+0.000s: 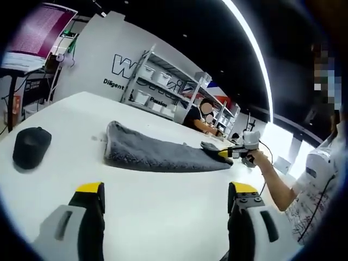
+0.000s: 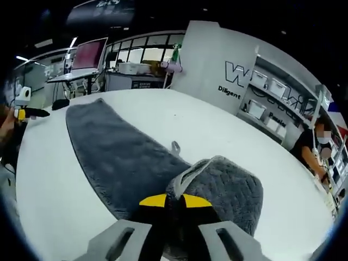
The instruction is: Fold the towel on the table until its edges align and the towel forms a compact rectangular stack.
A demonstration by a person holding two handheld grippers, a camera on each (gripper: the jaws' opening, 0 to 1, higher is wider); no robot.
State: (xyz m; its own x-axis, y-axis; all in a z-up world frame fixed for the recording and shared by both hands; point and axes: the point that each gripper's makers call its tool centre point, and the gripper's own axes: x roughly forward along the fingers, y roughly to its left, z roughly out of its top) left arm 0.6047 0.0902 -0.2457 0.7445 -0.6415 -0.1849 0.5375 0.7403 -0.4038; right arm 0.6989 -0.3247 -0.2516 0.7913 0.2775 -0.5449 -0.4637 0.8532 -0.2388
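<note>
Grey plush towel [image 2: 119, 157] lies as a long strip across the white table [image 2: 228, 136], soft, limp and light by the look of it. Its near end is bunched up in the right gripper [image 2: 173, 202], jaws pinched on the fold. The left gripper [image 1: 166, 190] hovers nearby, jaws wide, empty; best grasped at corners.

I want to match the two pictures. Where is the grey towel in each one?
Left gripper view: the grey towel lies across the middle of the white table, its far end held by the right hand-held gripper.
Right gripper view: it runs from upper left down to the bottom centre, its near end pinched up.
Shared landmark: the white wall with black lettering.
</note>
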